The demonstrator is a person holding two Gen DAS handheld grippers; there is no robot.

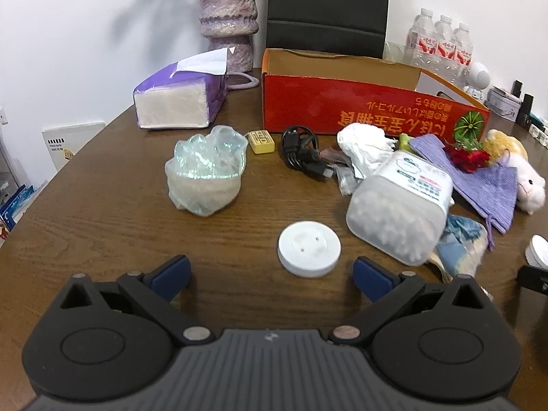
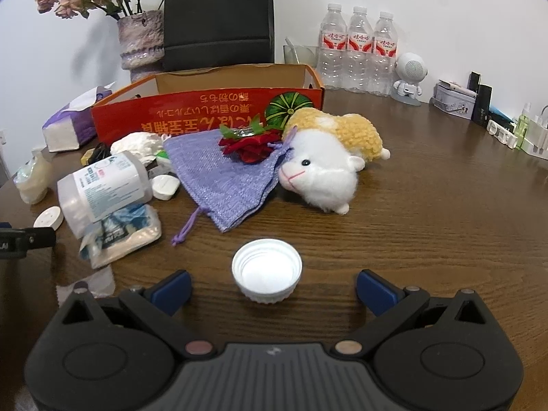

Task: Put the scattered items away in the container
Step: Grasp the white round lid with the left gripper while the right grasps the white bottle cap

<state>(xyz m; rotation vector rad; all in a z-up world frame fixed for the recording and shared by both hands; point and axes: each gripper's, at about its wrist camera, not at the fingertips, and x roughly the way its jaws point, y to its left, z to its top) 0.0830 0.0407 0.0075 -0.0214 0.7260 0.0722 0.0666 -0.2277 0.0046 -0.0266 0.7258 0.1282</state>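
An open red cardboard box (image 1: 359,109) (image 2: 205,113) stands at the back of the brown table. In front of it lie scattered items: a crumpled clear bag (image 1: 205,174), a black cable (image 1: 303,152), a cotton-swab jar (image 1: 400,205) (image 2: 102,188) on its side, a purple knit pouch (image 2: 226,178), a red rose (image 2: 250,145) and a plush hamster (image 2: 322,167). My left gripper (image 1: 270,274) is open, with a white round disc (image 1: 309,254) just beyond its fingertips. My right gripper (image 2: 272,289) is open, with a white bottle cap (image 2: 266,270) lying open side up between its fingertips.
A purple tissue pack (image 1: 181,96), a vase (image 1: 229,13) and a black chair back (image 1: 328,7) stand behind the box. Water bottles (image 2: 358,48), a small white robot figure (image 2: 409,75) and small containers (image 2: 455,99) line the right rear. A small yellow box (image 1: 262,141) lies near the cable.
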